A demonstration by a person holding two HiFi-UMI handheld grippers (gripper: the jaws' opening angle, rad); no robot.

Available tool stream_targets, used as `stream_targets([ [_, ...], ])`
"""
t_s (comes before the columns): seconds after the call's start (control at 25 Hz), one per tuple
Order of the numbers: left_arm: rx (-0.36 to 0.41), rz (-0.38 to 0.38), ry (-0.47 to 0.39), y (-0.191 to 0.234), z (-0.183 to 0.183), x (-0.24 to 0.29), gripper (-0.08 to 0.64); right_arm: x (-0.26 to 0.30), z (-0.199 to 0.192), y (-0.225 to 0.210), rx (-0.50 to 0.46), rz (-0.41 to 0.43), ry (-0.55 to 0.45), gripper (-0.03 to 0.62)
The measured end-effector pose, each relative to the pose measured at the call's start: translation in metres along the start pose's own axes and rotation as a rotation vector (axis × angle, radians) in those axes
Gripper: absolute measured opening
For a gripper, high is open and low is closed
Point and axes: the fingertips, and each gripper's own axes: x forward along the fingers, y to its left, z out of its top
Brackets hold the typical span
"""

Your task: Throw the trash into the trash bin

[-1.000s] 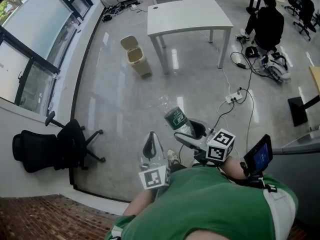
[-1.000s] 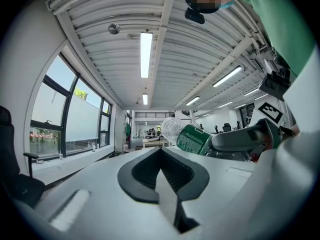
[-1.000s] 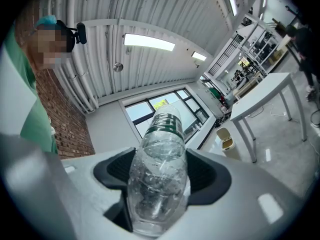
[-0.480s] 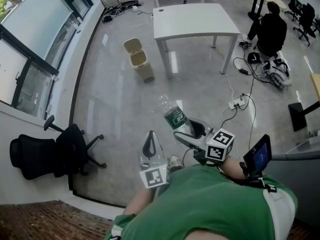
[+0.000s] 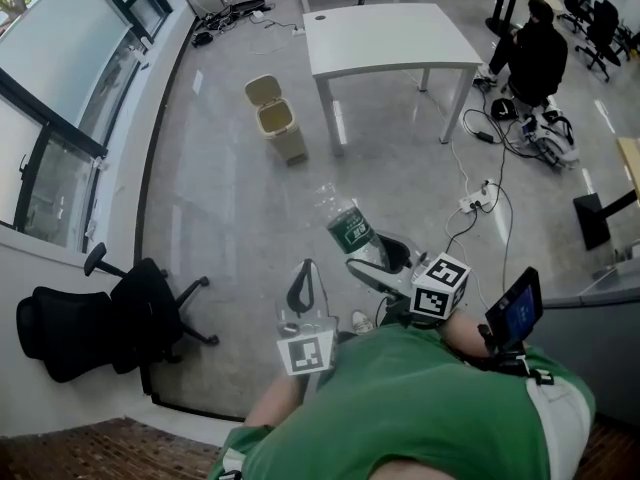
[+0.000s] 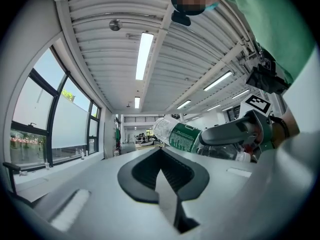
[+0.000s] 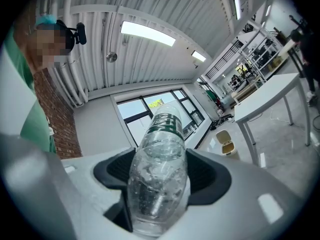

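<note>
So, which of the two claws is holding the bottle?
The right claw, shut on the green-labelled bottle; the left claw is shut on nothing.

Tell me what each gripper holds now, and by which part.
The right gripper holds the plastic bottle by its clear end; the green-labelled part sticks out beyond the jaws. The left gripper is shut and holds nothing.
</note>
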Motion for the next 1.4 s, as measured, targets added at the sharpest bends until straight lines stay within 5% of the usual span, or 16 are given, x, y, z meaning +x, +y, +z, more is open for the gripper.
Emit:
stream_targets([
  [0.48, -0.063, -0.05, 0.022, 0.025, -0.015, -0.001, 0.005, 0.026, -0.005, 0.004, -0.011, -0.043, 0.01, 0.321],
  [1.04, -0.041, 0.007, 0.041, 0.055, -0.024, 0.03, 0.005, 0.068, 0.002, -0.02, -0.005, 0.015, 0.031, 0.321],
  [1.4, -0.027, 0.025, 0.057, 0.08, -0.03, 0.109, 0.005, 0.113, 0.039, -0.079, 0.007, 0.032, 0.041, 0.321],
])
